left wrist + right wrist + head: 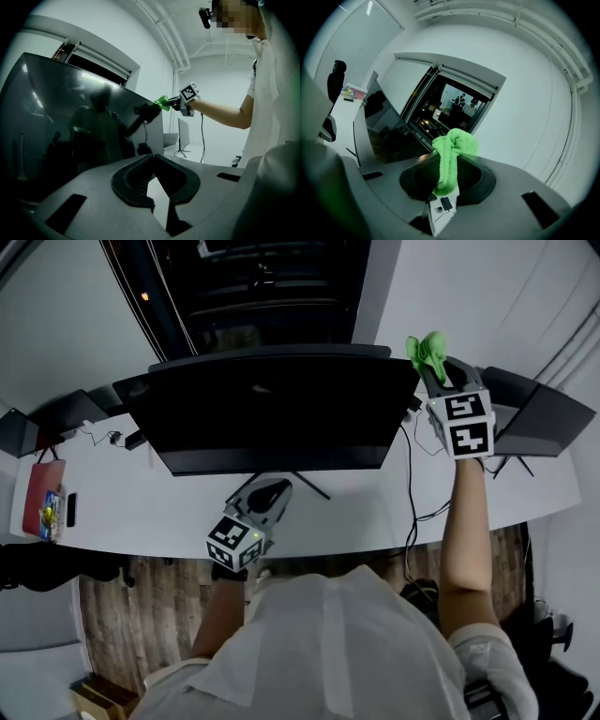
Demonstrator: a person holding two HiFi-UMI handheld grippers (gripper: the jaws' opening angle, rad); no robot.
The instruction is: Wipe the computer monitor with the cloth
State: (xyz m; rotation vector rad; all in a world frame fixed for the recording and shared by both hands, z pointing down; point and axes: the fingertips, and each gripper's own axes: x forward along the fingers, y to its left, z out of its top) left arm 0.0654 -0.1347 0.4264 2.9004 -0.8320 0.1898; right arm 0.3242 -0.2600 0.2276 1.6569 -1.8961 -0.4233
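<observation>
While the right gripper (451, 164) pinches a soft green cloth (454, 145) in its jaws by the upper right corner of the monitor (272, 413), the left gripper (267, 498) hovers over the bench (169, 512), jaws together and empty; light and limp, the cloth looks best held bunched and pressed gently on the fragile screen

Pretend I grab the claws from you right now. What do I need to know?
Right claw: shut on the green cloth, raised by the monitor's top corner on that side. I can't tell if the cloth touches it.
Left claw: shut, empty, low over the desk in front of the monitor's stand.
Done: cloth is in the claw.
Left: wipe across the dark screen. I can't see how much is already wiped.
</observation>
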